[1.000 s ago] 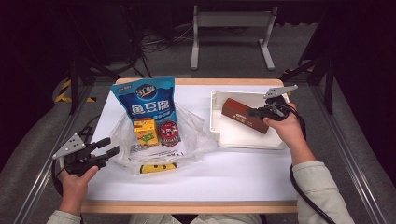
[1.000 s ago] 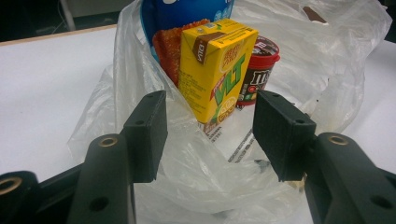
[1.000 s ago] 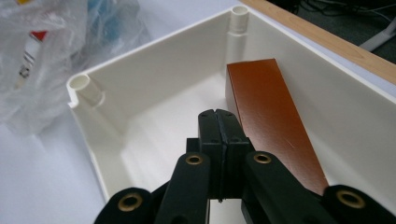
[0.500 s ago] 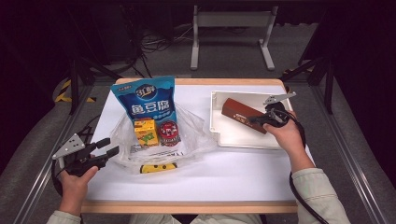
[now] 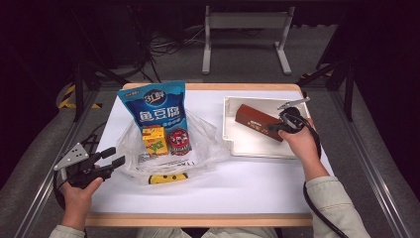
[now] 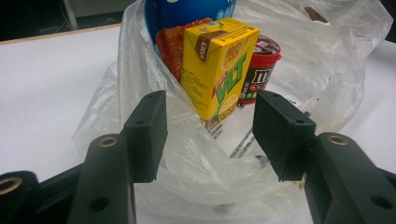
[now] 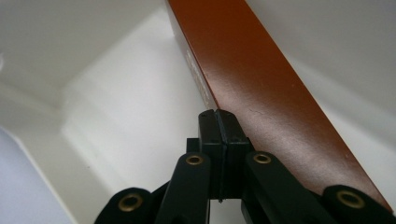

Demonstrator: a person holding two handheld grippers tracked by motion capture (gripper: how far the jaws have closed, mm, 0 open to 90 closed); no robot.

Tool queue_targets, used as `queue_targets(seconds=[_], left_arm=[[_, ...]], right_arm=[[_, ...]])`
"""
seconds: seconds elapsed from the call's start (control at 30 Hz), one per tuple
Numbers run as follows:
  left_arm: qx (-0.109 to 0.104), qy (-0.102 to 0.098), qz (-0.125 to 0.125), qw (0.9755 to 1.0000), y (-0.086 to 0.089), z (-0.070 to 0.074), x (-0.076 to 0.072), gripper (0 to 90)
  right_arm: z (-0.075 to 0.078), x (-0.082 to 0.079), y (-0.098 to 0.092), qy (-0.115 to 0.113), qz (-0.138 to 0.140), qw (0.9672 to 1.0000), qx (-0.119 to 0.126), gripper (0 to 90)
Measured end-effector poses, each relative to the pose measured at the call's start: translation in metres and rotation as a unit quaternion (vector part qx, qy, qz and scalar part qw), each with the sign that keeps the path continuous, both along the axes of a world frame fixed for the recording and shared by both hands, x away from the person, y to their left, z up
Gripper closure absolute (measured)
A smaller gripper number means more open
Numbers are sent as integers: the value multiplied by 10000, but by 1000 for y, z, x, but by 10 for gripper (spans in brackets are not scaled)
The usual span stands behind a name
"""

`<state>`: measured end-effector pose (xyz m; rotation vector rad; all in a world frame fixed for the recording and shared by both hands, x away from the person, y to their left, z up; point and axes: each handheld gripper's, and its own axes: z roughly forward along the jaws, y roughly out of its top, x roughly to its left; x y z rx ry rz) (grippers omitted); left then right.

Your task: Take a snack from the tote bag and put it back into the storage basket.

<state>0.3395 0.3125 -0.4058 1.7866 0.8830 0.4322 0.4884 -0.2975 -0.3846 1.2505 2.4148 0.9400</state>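
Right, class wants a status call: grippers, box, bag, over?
Left gripper open at the plastic bag mouth. Right gripper shut, empty, against the brown box in the white tray. Nothing blocking.

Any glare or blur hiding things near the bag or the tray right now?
High view: dark surroundings, table evenly lit, labels soft. Left gripper view: sharp on the yellow carton; the plastic bag shows mild sheen. Right gripper view: the brown box carries a soft reflection and blurs farther off; the white tray looks washed out.
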Motion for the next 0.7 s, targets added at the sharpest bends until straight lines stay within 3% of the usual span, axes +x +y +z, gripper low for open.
queue_targets(seconds=[0.7], left_arm=[[-11, 18, 8, 10000, 1, 0, -1, 457]], right_arm=[[7, 25, 3, -9, -530, 9982, -273, 898]])
